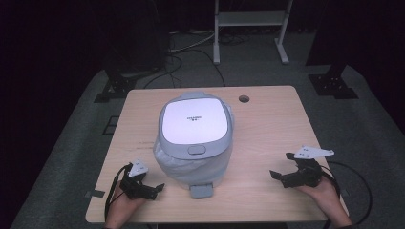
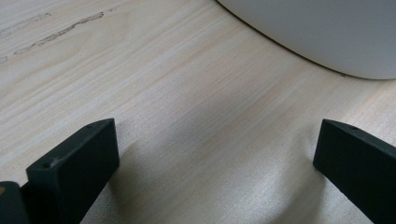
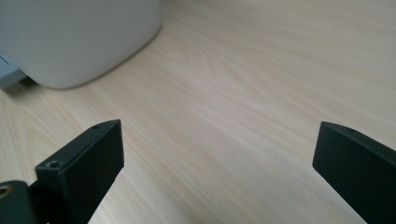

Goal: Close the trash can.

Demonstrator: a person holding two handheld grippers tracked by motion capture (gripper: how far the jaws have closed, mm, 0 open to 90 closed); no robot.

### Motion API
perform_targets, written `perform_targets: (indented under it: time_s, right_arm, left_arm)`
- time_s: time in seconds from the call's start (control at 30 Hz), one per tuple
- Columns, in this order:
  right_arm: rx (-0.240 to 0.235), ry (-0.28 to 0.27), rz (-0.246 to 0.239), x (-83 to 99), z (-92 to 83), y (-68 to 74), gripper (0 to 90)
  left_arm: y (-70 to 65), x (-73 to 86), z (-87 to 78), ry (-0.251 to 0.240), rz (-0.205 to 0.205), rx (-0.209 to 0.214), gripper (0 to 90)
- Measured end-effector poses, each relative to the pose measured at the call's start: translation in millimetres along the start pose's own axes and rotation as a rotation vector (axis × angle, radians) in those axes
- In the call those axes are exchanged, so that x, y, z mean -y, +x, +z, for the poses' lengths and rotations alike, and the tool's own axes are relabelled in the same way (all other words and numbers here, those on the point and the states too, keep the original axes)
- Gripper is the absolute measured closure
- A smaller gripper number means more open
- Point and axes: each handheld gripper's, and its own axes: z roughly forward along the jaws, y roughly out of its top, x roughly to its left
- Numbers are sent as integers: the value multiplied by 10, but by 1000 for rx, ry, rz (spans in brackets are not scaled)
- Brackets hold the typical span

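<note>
1 white, grey-rimmed cooker [image 1: 193,136], lid closed

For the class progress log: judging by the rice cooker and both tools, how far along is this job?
Done: nothing visible; the rice cooker sits on the table with its lid closed. In hand: nothing; the left tool and right tool rest open and empty either side of it, jaws spread over bare wood in both gripper views. Left: apparently everything, starting with a first reach toward the cooker.

white-grey cooker [image 1: 195,138], pale wood-grain table [image 1: 272,129]
</note>
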Motion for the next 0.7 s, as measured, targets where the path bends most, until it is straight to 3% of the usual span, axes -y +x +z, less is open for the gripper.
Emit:
perform_targets:
  time_s: [0.23, 0.33, 0.57, 0.7]
  right_arm:
    - [25, 80, 2, 154, 115, -67, 8]
    - [62, 132, -20, 203, 190, -82, 0]
    - [71, 182, -32, 276, 277, -97, 0]
    - [73, 172, -24, 285, 277, -112, 0]
  left_arm:
    - [1, 0, 0, 0, 1, 0, 0]
    - [1, 0, 0, 0, 1, 0, 0]
    - [1, 0, -1, 1, 1, 0, 0]
    - [1, 0, 0, 0, 0, 0, 0]
